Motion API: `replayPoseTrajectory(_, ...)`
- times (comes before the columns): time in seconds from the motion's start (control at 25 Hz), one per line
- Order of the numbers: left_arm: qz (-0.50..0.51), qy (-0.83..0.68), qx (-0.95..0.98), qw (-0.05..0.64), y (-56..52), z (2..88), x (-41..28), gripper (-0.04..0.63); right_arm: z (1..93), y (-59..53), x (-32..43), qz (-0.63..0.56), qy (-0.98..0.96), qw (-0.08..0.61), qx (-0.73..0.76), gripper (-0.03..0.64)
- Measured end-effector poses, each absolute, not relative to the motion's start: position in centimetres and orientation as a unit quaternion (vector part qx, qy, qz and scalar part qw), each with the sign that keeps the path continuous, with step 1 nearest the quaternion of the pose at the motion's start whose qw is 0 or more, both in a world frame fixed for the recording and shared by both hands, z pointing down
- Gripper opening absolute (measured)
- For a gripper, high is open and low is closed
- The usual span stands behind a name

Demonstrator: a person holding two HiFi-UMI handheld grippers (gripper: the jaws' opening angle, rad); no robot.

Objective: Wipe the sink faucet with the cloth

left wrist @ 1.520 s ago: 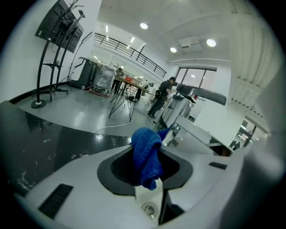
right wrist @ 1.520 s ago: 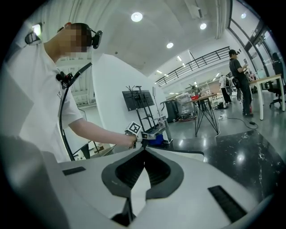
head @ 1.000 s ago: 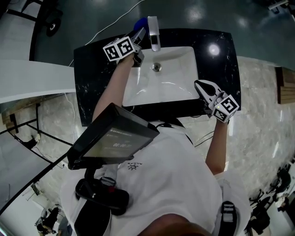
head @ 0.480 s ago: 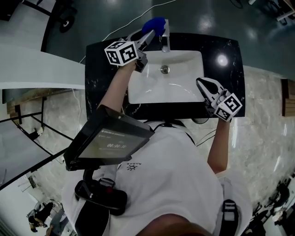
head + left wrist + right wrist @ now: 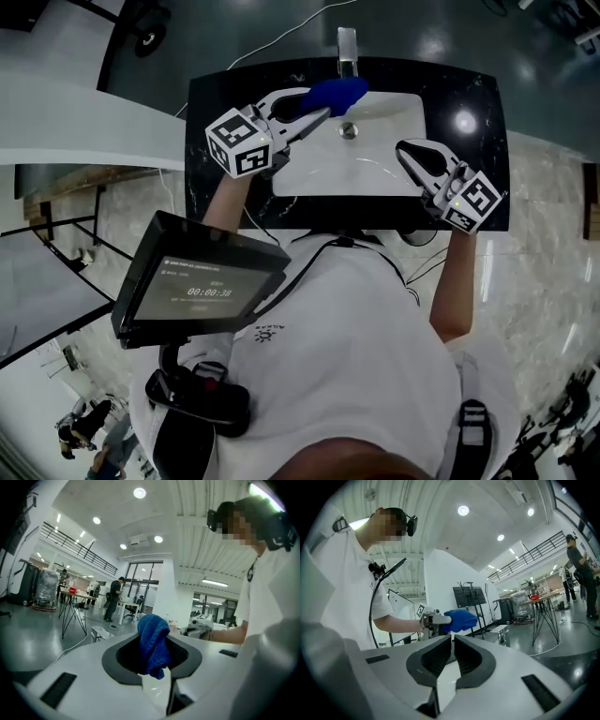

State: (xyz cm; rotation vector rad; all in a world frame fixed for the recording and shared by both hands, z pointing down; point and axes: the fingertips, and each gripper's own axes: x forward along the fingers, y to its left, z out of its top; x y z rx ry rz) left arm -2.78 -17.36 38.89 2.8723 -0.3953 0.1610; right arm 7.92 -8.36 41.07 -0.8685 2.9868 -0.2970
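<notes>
Cloth (image 5: 336,94), pinched in left gripper (image 5: 317,108), has swung off faucet (image 5: 347,47), now just beyond its tips; right gripper (image 5: 408,150) clenched empty. Wipe pass likely ending.

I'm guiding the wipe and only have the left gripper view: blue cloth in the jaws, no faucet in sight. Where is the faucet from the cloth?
Observer: In the head view the faucet stands at the back rim of the sink. The blue cloth hangs just in front of its spout, over the basin. I cannot tell whether they touch.
Operator: Where is the other gripper?
Observer: The right gripper is over the sink's right side, apart from the faucet.
Operator: Is it holding anything?
Observer: No. In the right gripper view its jaws are together with nothing between them.
</notes>
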Motion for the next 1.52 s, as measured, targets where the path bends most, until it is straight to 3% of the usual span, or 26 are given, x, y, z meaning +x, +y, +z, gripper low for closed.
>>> replayPoseTrajectory(0.12, 0.089, -0.105, 0.984, 0.111, -13.4, 40.3, -3.1, 0.103, 40.3, -7.8, 6.4, -0.08, 0.964, -0.003, -0.253, 0.03)
replayPoseTrajectory(0.4, 0.103, -0.032, 0.986, 0.128, -6.5, 41.5, -3.8, 0.103, 40.5, -5.6, 2.5, -0.093, 0.978, -0.061, -0.175, 0.296)
replayPoseTrajectory(0.56, 0.09, 0.01, 0.986, 0.139, -4.7, 41.1, -3.1, 0.103, 40.9, -5.0, 1.1, -0.108, 0.983, -0.066, -0.13, 0.334)
replayPoseTrajectory(0.88, 0.067, 0.04, 0.986, 0.145, -4.3, 40.2, -1.9, 0.103, 40.8, -4.5, -0.7, -0.109, 0.989, -0.05, -0.091, 0.332)
replayPoseTrajectory(1.0, 0.063, 0.035, 0.987, 0.147, -4.7, 40.3, -1.9, 0.103, 40.7, -4.5, -0.8, -0.104, 0.99, -0.038, -0.087, 0.141)
replayPoseTrajectory(1.08, 0.062, 0.038, 0.986, 0.148, -4.7, 40.4, -2.0, 0.103, 40.7, -4.3, -0.9, -0.108, 0.99, -0.03, -0.08, 0.121)
replayPoseTrajectory(1.52, 0.056, -0.019, 0.987, 0.152, -6.7, 42.1, -2.7, 0.152, 41.8, -4.8, 2.7, -0.121, 0.982, -0.026, -0.145, 0.101)
